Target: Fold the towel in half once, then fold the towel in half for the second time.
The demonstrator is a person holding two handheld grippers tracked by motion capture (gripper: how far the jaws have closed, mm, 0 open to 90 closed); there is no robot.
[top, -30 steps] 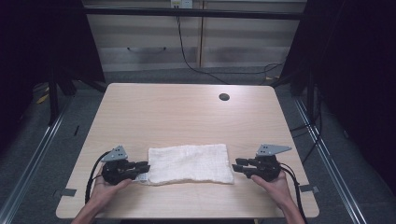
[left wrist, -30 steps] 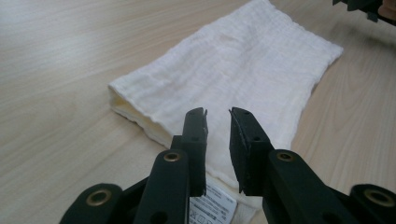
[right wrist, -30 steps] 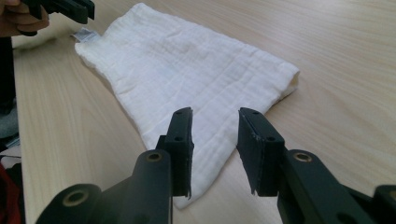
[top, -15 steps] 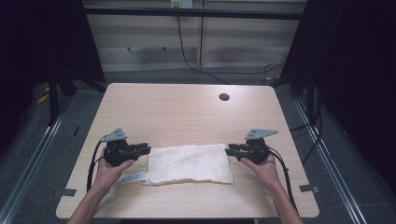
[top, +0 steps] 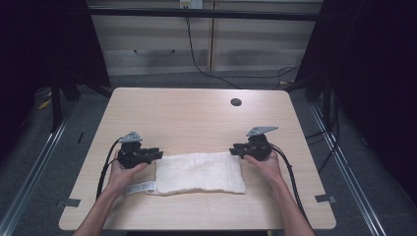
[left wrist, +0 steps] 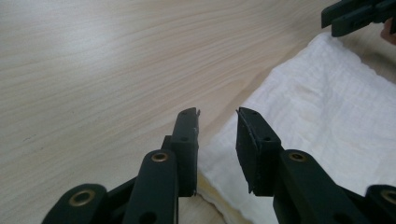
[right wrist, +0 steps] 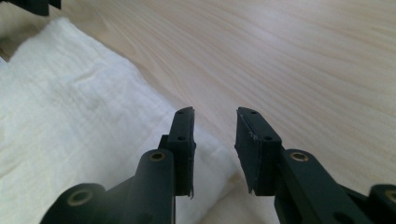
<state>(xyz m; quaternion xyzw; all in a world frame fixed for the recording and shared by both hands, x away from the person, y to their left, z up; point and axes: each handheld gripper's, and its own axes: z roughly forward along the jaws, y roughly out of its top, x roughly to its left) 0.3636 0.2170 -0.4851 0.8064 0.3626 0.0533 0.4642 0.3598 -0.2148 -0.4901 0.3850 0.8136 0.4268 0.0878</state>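
Note:
A folded white towel (top: 199, 173) lies flat on the near half of the wooden table (top: 196, 118), with a label (top: 140, 188) sticking out at its near left corner. My left gripper (top: 157, 154) points right at the towel's far left corner. Its jaws have just been opening, and in the left gripper view the left gripper (left wrist: 217, 114) stands open over the towel (left wrist: 327, 116) edge with nothing between the pads. My right gripper (top: 234, 149) points left at the far right corner. The right gripper (right wrist: 215, 113) is open above the towel (right wrist: 70, 121) edge, gripping nothing.
A dark round hole (top: 236, 102) sits in the table's far right part. Tape marks (top: 324, 198) lie near the front corners. Cables trail from both grippers toward the front edge. Cabinets (top: 206, 44) stand beyond the table, dark floor on both sides.
Both hands have moved away from the person, from the towel's near corners up to its far corners. The left jaws stand wider. The towel lies as before; its label now shows.

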